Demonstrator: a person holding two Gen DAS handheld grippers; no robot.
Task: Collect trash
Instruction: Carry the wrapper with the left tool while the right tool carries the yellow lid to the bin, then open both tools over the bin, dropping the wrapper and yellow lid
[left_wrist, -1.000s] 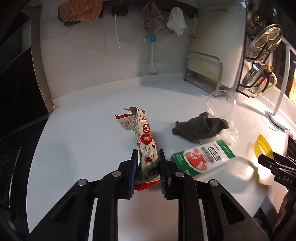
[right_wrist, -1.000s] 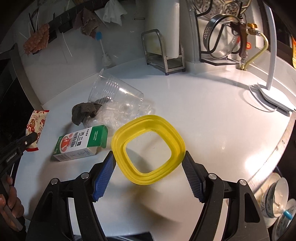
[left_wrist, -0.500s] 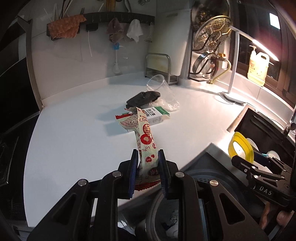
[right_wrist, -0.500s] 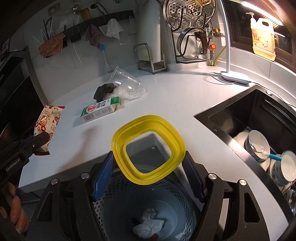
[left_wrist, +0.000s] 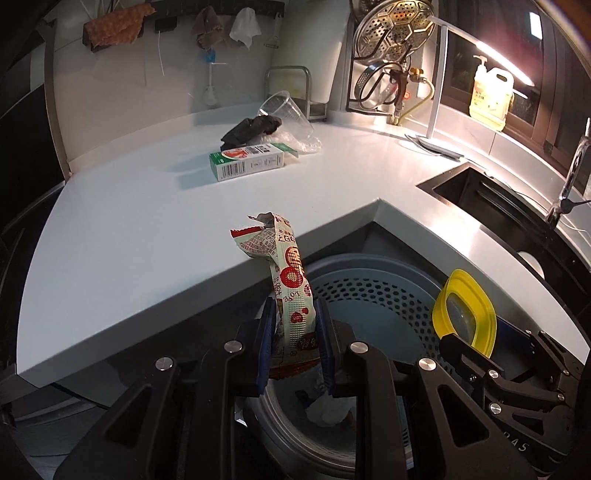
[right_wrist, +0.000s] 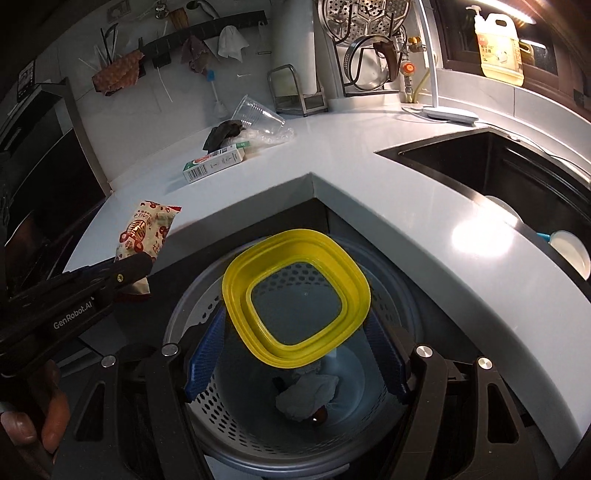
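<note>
Both grippers hang over the bin (right_wrist: 295, 424), each loaded. Left gripper (left_wrist: 295, 347) has its fingers clamped on the lower end of a wrapper (left_wrist: 288, 280); right gripper (right_wrist: 295, 350) holds its fingers wide, pressed on opposite edges of a yellow lid (right_wrist: 295, 295).

Risks, as I judge them: the wrapper is light, crinkly film, and stands tall above the pads, leaning toward the counter (left_wrist: 129, 229). On release it may cling to a pad or flutter onto the bin rim or floor, since the left gripper sits at the bin's near-left edge, not its centre. The lid is a stiff, smooth plastic frame, rounded-square with an open middle; pinched only at its edges, it may spring out sideways. It hangs flat and could bridge the rim. The grippers are close and could knock.

The bin is round, grey plastic, wall perforated, with crumpled white tissue (right_wrist: 306, 398) at the bottom.

Farther, on the smooth white counter: a green-and-white carton (left_wrist: 251, 164), rigid, lying flat. Just behind it a dark crumpled cloth (left_wrist: 251, 127), soft, then a clear ribbed cup (left_wrist: 284, 112) on its side with clear film beside it.
</note>
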